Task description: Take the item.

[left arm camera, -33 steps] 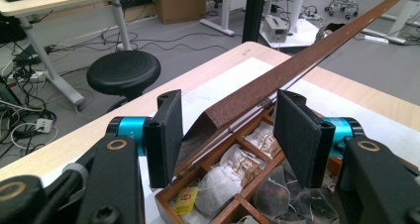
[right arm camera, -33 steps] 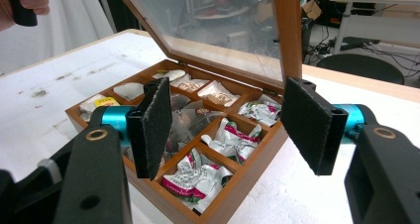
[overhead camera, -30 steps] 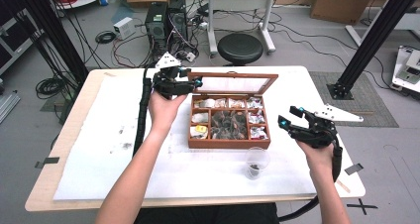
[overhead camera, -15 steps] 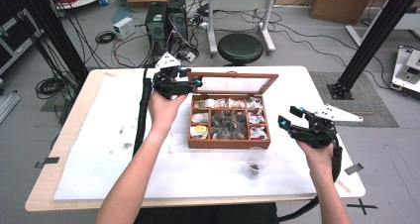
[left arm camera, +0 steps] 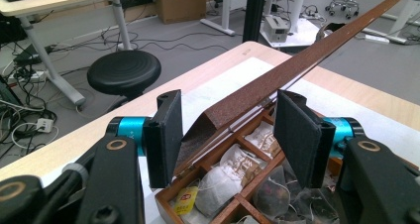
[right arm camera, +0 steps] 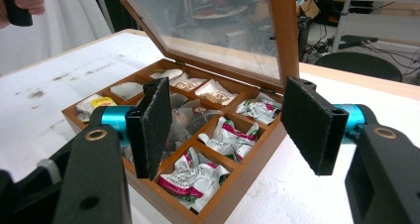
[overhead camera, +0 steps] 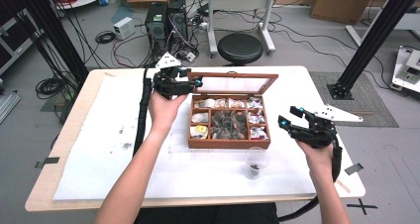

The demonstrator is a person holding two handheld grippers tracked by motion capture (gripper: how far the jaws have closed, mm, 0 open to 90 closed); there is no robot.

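We take the wooden tea box (overhead camera: 229,143) as our landmark; it sits near the middle of the counter (overhead camera: 89,149) with its glass lid (overhead camera: 233,83) raised at the far side. We judge the lid stands open to give access to the compartments, which hold tea bags (right arm camera: 190,177) and sachets. The left tool (overhead camera: 197,81) hovers at the lid's far-left corner, jaws parted with the lid's edge running between them but not gripped; it holds nothing. We judge it is placed to steady or move the lid. The right tool (overhead camera: 289,117) waits to the right of the box, jaws wide apart and empty. A clear plastic cup (overhead camera: 257,162) stands just in front of the box, likely to receive a bag. The counter is wood under a white, slightly stained sheet. Beyond the box, on the grey floor, we note a black stool (overhead camera: 240,48), computer towers (overhead camera: 167,20), loose cables and another desk.
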